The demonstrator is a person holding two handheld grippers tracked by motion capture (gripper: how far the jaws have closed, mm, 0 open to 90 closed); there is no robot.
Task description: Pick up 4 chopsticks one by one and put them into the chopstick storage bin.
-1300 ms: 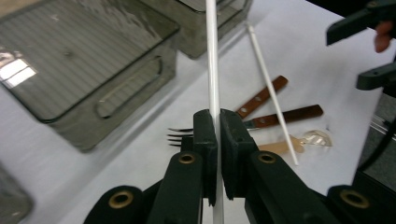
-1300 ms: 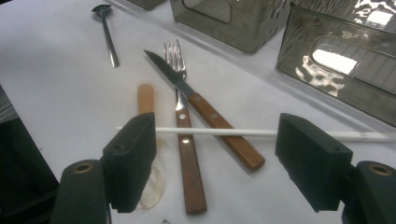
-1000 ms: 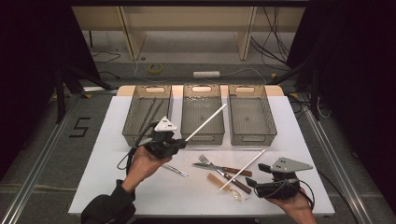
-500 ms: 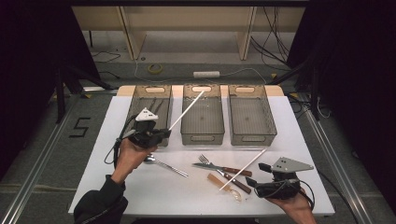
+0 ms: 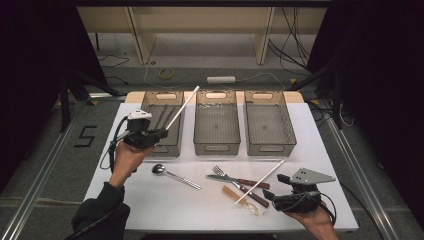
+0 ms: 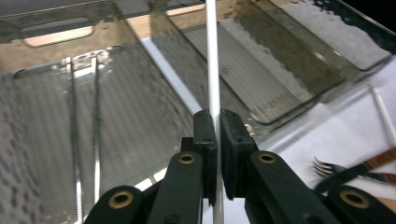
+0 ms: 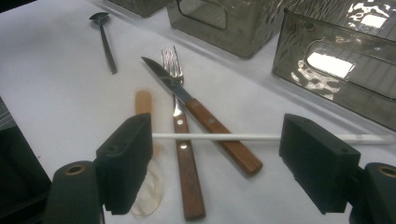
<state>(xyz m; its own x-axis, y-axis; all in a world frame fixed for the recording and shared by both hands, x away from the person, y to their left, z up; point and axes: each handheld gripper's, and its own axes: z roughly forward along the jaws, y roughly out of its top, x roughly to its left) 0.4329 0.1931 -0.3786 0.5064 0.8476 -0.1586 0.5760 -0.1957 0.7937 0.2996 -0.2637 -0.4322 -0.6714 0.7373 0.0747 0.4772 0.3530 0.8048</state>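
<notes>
My left gripper [image 5: 161,133] is shut on a long white stick [image 5: 182,107], which slants up and to the right over the left bin [image 5: 167,149]. In the left gripper view the jaws [image 6: 214,122] clamp the white stick [image 6: 211,56] above that bin, where two thin metal sticks [image 6: 74,140] lie. My right gripper [image 5: 274,188] rests at the table's front right, open. Between its wide jaws [image 7: 217,128] a second white stick [image 7: 233,137] lies across a wooden-handled knife [image 7: 210,123] and a fork [image 7: 182,154], untouched by the pads.
A middle bin [image 5: 216,148] and a right bin [image 5: 268,148] stand beside the left one at the back of the white table [image 5: 165,205]. A metal spoon [image 5: 175,175] lies front left of the cutlery pile. A pale spoon with a tan handle [image 7: 143,103] lies by the fork.
My left gripper has carried the white stick left and away from the person, from the table's middle to the left bin. The right gripper has stayed put.
</notes>
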